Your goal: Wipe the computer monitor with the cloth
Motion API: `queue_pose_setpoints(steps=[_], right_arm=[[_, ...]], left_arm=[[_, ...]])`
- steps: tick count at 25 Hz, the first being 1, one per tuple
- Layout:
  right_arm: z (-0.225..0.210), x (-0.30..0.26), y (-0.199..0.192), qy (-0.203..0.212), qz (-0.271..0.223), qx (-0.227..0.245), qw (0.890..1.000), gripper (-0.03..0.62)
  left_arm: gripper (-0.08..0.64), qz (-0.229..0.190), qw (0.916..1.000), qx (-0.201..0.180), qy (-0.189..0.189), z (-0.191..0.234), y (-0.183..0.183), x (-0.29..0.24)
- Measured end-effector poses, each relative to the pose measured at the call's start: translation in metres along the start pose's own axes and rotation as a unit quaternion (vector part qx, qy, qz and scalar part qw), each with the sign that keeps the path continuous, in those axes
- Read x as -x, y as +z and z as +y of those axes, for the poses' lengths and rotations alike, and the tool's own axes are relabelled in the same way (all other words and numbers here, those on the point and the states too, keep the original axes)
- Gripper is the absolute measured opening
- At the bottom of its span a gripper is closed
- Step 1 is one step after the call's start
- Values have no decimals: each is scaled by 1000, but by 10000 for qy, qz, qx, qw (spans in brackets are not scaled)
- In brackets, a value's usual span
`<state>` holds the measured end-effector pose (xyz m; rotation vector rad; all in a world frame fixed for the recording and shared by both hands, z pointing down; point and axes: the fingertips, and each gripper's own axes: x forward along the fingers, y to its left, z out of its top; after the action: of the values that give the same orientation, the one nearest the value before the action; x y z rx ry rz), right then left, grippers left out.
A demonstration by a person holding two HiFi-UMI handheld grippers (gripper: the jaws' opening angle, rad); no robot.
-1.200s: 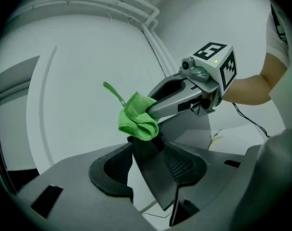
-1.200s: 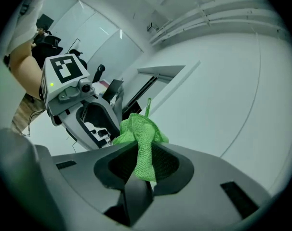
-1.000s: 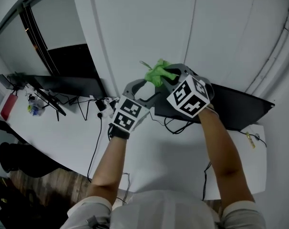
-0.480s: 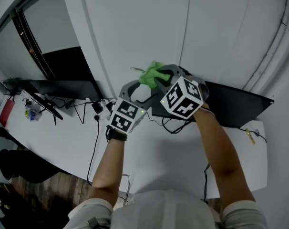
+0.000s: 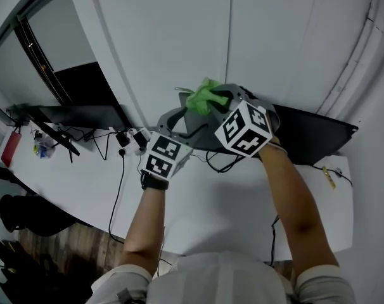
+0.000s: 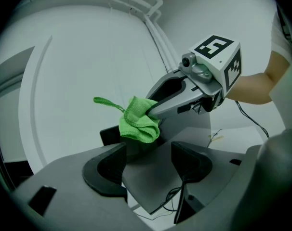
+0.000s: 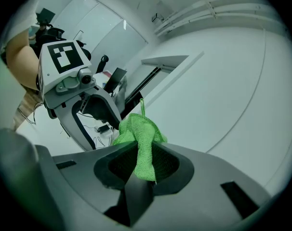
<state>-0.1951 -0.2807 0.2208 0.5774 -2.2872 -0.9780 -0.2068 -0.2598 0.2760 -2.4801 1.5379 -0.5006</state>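
- The right gripper (image 7: 145,170) was clenched on the bunched green cloth (image 5: 201,97), held up near the top edge of the dark monitor (image 5: 312,138) on the desk (image 5: 224,195).
- The left gripper (image 6: 148,165) had just been opening. Its jaws stood wide apart and grasped nothing, with the cloth just beyond their tips.
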Motion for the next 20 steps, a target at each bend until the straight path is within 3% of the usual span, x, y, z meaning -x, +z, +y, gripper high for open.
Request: queue_pose_setpoints(steps=[4, 10, 20], right_arm=[[-7, 20, -19, -8, -48, -104, 9999, 83], [-16, 47, -49, -34, -86, -181, 9998, 83], [-31, 91, -95, -209, -112, -240, 9994, 83]], left_arm=[[264, -37, 10000, -33, 77, -18, 12, -7], [150, -193, 9997, 71, 139, -45, 29, -16], [55, -201, 9989, 381, 189, -90, 44, -37]])
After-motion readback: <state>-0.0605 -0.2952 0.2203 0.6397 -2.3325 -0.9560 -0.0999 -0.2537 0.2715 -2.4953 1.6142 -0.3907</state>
